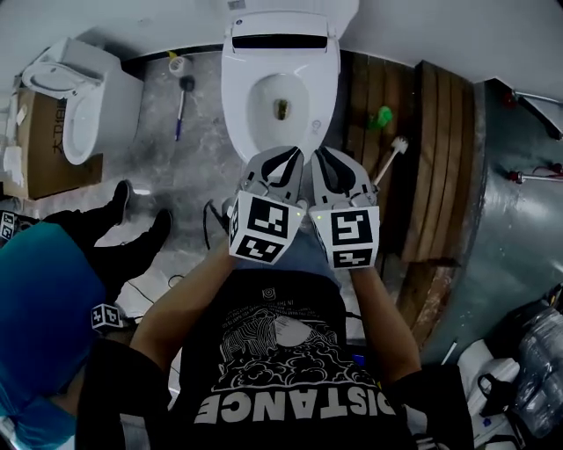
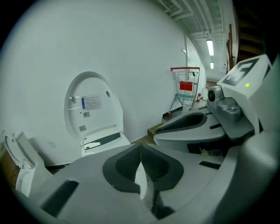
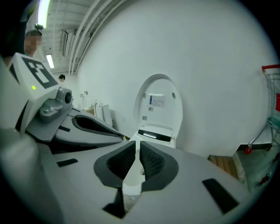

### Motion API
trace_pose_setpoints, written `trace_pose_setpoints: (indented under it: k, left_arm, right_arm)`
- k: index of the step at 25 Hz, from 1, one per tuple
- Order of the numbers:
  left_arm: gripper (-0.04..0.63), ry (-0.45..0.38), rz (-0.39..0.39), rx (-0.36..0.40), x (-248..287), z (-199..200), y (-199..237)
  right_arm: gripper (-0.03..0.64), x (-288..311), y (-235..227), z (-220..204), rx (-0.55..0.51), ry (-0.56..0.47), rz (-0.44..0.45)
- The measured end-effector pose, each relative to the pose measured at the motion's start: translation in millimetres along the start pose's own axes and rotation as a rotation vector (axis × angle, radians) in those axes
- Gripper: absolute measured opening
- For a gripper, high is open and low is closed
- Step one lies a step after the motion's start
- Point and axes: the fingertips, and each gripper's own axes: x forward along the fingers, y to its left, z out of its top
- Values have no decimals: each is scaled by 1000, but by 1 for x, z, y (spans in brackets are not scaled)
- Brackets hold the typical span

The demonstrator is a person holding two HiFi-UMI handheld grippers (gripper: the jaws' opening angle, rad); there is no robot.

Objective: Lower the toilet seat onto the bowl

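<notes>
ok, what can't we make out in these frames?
- Toilet bowl, front rim: head view, covered by the left hand-held gripper and right hand-held gripper; gripper views, behind each one's own jaws.
- Lid label print: both gripper views, too small.
- Green item on wooden slats: head view, too small to identify.

In the head view the grey left gripper and right gripper cover the front rim of the white ceramic toilet bowl, and the top edge cuts off its upright white lid. The print on the lid's white-and-blue label is too small to read; the red wire shopping cart runs off the right gripper view's edge.
</notes>
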Motion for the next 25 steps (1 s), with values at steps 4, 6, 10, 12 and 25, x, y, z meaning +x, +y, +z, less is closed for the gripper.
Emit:
trace_pose_setpoints:
  k: [4, 6, 10, 12, 25]
  left_arm:
    - [12, -91, 21, -69, -18, 35, 1]
    - [12, -124, 28, -106, -25, 45, 3]
    - [12, -156, 22, -155, -31, 54, 3]
    - [11, -161, 24, -180, -32, 56, 6]
    - [11, -190, 42, -237, -40, 63, 15]
  right_arm:
    - [21, -21, 2, 30, 62, -68, 35]
    - [17, -27, 5, 42, 71, -91, 57]
    - [17, -30, 9, 57, 48, -111, 73]
    - [17, -28, 9, 61, 52, -106, 84]
    - [17, -26, 18, 70, 46, -103, 99]
